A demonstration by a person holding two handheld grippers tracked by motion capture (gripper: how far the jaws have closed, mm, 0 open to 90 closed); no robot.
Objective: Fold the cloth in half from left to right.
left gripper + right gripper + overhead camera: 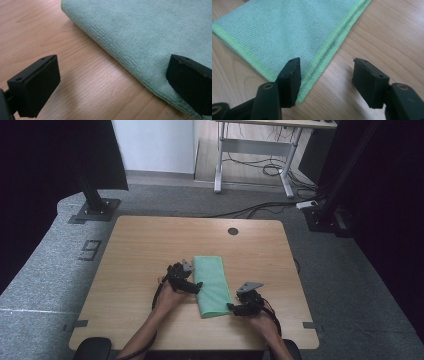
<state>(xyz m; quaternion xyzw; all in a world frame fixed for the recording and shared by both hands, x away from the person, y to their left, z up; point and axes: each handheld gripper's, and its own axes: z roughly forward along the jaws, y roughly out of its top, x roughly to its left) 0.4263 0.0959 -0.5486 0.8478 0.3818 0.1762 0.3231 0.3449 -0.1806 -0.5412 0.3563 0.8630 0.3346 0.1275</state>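
A green cloth (212, 285), folded into a long rectangle, lies flat in the middle of the wooden table (140, 250). My left gripper (196, 287) sits at the cloth's left edge, jaws wide open. In the left gripper view (112, 67) one jaw hovers over the rounded fold of the cloth (140, 30) and the other over bare wood. My right gripper (232, 308) is at the cloth's near right corner, open. In the right gripper view (327, 65) the hemmed edge of the cloth (287, 30) runs between the jaws, and neither pad presses on it.
A round cable hole (233, 231) is in the table's far edge. Black stand bases (95, 210) rest on the grey carpet behind the table's left and right corners. A white-legged desk (255, 150) stands farther back. Both forearms enter over the table's front edge.
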